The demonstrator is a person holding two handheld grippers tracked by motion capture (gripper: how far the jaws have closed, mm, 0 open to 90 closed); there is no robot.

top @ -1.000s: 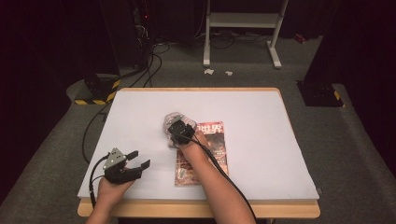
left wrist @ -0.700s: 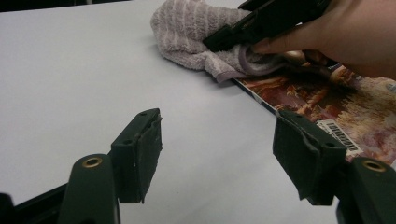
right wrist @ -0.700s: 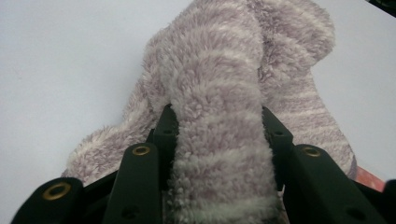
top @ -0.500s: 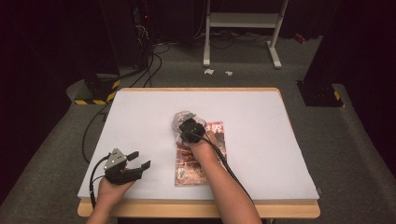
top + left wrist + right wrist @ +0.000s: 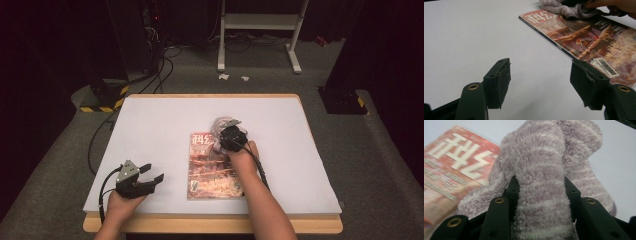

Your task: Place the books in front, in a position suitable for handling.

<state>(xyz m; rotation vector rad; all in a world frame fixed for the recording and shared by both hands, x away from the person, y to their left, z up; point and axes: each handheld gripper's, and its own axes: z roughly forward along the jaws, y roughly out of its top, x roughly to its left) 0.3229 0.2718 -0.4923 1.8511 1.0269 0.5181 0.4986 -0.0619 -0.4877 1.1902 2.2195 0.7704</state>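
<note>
A red magazine [image 5: 212, 165] lies flat near the middle of the white table [image 5: 150, 125]. A fluffy grey-lilac striped cloth [image 5: 221, 126] rests on its top right corner. My right gripper [image 5: 227, 134] is shut on a fold of that cloth [image 5: 541, 177], with the magazine [image 5: 451, 160] at the left behind it. My left gripper [image 5: 150, 172] rests open at the table's front left, nothing between its jaws. The left gripper view looks over the magazine cover [image 5: 594, 37] to the cloth [image 5: 564, 7] and the other hand at the far end.
Cables and a black box with yellow stripes [image 5: 102, 97] lie on the floor at the back left. A white metal stand [image 5: 260, 30] rises behind the table. Bare white tabletop stretches to the left and right of the magazine.
My right gripper has dragged the cloth to the right across the top of the magazine, uncovering the white title. The left gripper has stayed put.
</note>
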